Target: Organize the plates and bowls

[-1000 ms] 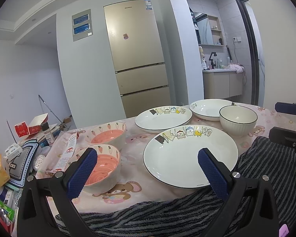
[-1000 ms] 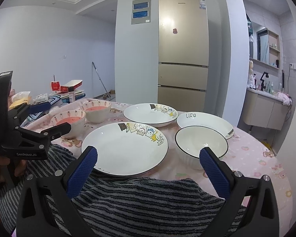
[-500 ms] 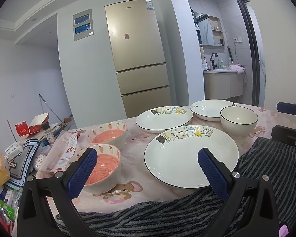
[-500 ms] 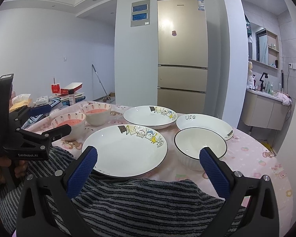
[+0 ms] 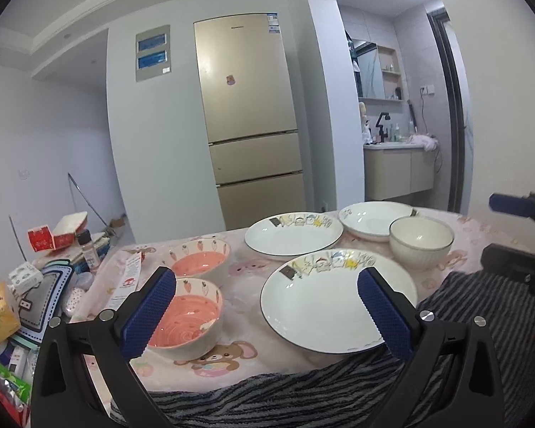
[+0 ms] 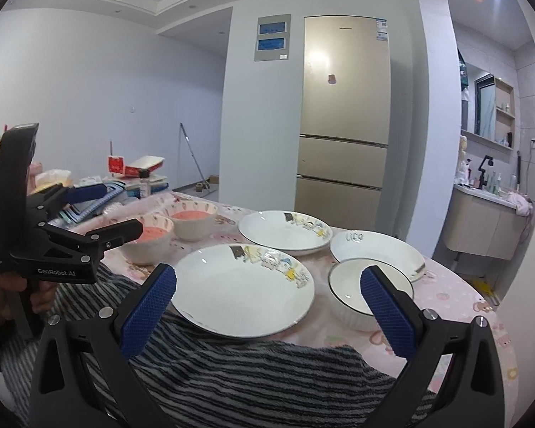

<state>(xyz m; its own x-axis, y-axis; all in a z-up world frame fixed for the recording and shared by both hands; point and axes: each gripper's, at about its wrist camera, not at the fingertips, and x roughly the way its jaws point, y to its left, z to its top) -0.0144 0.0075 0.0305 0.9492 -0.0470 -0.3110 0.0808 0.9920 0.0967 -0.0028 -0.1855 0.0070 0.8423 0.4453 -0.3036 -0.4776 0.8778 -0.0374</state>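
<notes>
Near the table's front edge lies a large white plate with cartoon figures along its far rim, touching a striped cloth. It looks glazed, stiff, fairly heavy, slippery and breakable; the raised rim seems the best place to pinch. Beyond it sit a second plate, a deep dish and a white bowl; two pink bowls stand toward the left edge. Left gripper and right gripper both hang wide apart, holding nothing.
</notes>
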